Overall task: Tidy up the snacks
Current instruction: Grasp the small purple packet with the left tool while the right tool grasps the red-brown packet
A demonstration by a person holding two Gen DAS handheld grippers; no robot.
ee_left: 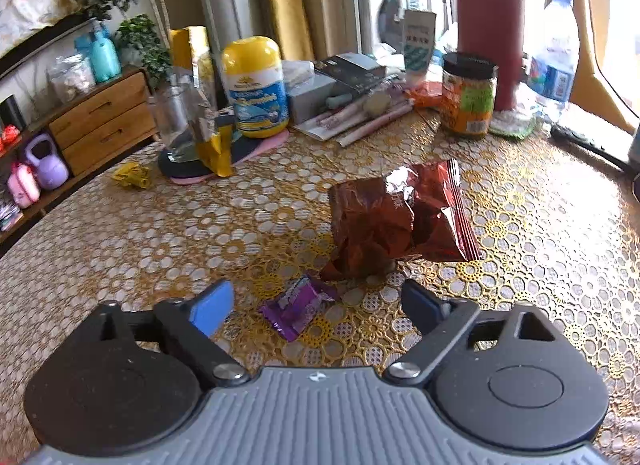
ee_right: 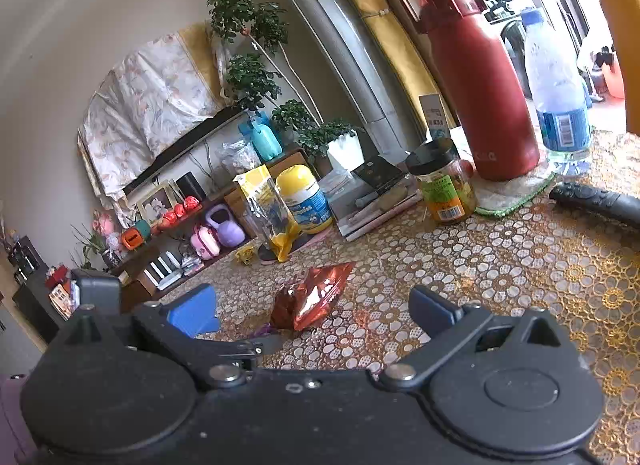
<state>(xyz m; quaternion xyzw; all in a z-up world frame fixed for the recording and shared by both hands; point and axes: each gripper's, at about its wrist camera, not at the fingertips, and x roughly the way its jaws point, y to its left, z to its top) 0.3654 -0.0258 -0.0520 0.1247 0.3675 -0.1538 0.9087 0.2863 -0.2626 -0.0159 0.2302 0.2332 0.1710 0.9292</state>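
A crumpled red foil snack bag (ee_left: 400,221) lies in the middle of the table. A small purple snack wrapper (ee_left: 298,307) lies just in front of it, between the blue fingertips of my left gripper (ee_left: 320,307), which is open and hovers low over it. My right gripper (ee_right: 316,311) is open and empty, held above the table; the red bag (ee_right: 310,301) lies ahead of it, and a bit of the purple wrapper (ee_right: 264,329) shows beside the bag. A small yellow wrapper (ee_left: 132,176) lies at the far left.
The gold lace tablecloth (ee_left: 540,249) covers the table. At the back stand a yellow-lidded jar (ee_left: 256,87), a yellow pouch (ee_left: 204,105), a glass (ee_left: 172,121), boxes and papers (ee_left: 344,97), an orange-label jar (ee_left: 469,93), a red thermos (ee_left: 490,25) and a water bottle (ee_left: 556,61). A black remote (ee_right: 596,201) lies right.
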